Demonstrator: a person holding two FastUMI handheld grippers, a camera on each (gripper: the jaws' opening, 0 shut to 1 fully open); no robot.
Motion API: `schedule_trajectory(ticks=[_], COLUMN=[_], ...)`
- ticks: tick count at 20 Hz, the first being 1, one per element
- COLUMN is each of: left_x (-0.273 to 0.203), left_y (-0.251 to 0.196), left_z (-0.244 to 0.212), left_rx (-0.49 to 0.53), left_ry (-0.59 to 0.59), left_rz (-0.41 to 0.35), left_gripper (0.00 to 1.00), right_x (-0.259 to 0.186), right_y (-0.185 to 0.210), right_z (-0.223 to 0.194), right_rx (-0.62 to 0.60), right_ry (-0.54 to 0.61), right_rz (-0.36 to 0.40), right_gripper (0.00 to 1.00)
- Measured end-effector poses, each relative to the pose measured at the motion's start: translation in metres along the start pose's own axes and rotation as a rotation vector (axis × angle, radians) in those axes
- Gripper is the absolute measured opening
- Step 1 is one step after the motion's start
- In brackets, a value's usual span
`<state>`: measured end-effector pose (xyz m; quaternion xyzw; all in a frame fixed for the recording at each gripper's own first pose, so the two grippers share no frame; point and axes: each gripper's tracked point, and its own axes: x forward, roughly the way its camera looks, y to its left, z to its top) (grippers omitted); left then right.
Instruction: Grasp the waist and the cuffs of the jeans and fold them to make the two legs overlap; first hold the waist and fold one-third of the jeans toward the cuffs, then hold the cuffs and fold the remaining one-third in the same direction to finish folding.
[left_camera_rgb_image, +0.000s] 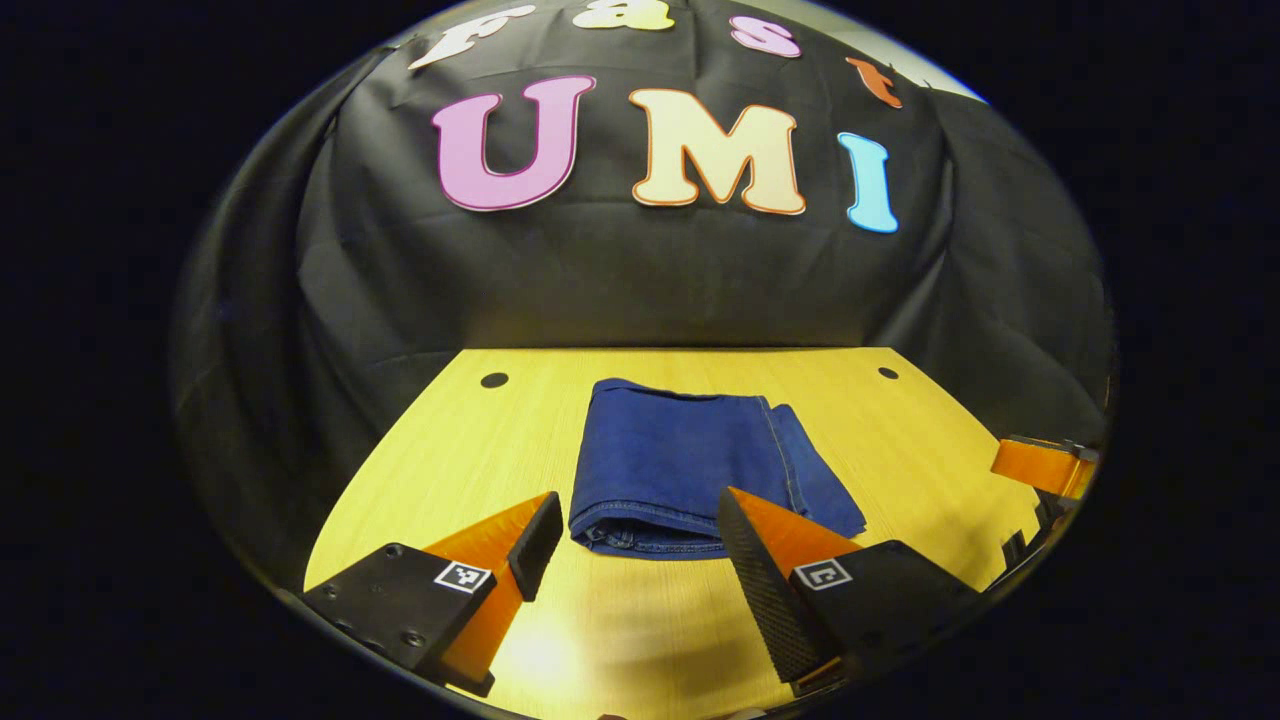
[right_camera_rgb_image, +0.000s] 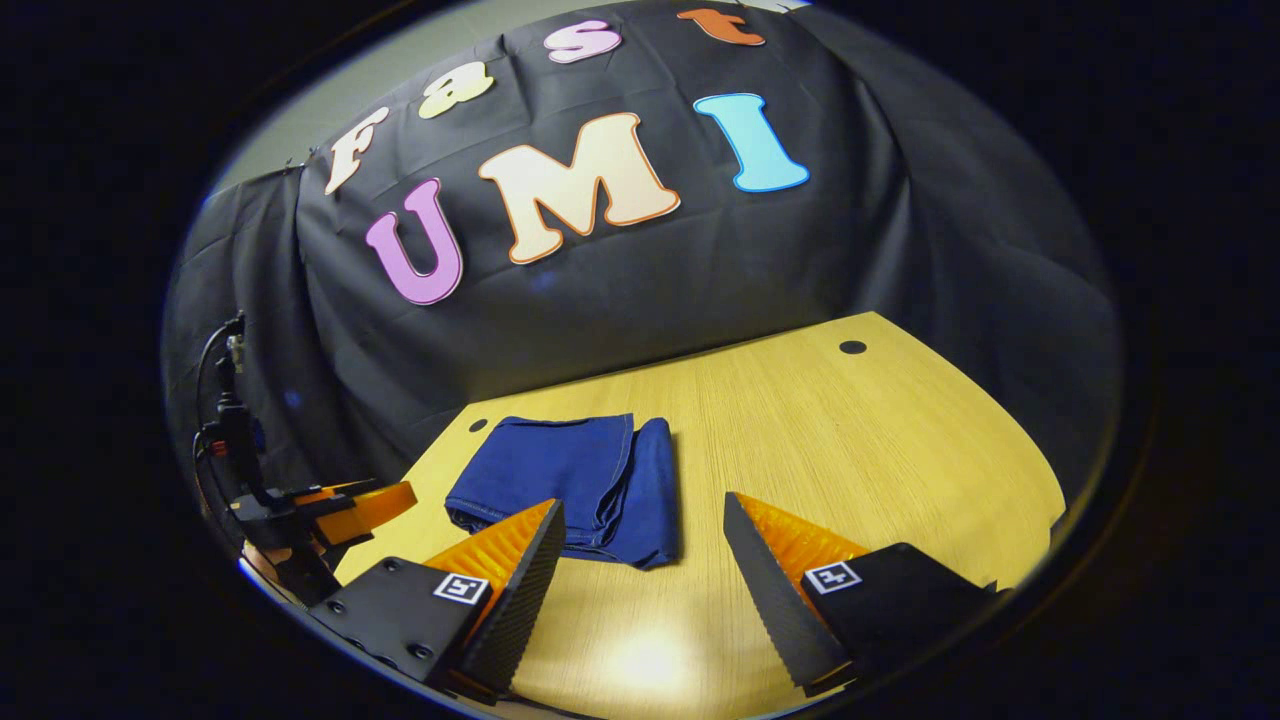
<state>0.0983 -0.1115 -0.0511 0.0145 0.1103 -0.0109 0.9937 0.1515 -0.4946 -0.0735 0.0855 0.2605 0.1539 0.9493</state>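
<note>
Both grippers, left gripper (left_camera_rgb_image: 632, 550) and right gripper (right_camera_rgb_image: 645, 560), hovered with fingers spread and empty, clear of the jeans (left_camera_rgb_image: 690, 465), which lay as a compact folded stack mid-desk (left_camera_rgb_image: 900, 430), apparently because folding looked finished.

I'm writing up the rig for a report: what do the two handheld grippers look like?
Each gripper, left and right, has two wedge-shaped fingers with ribbed inner faces, mounted on black blocks with visible screws. Each block carries a small square black-and-white marker. In the right gripper view, the left gripper shows a black body with a black cable rising from it.
</note>
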Motion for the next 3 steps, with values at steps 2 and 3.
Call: schedule_trajectory(ticks=[2,3], left_x=[0.0,-0.001], left_y=[-0.01,-0.018], left_z=[-0.001,0.001], left_rx=[-0.038,-0.051], left_ry=[0.018,0.016], left_rz=[-0.013,-0.029], left_gripper=[0.94,0.95], right_x=[-0.004,-0.007], right_y=[0.002,0.004], right_z=[0.001,0.001], right_rx=[-0.003,0.001], right_ry=[-0.007,-0.004], right_rz=[0.013,0.016], right_gripper=[0.99,0.99])
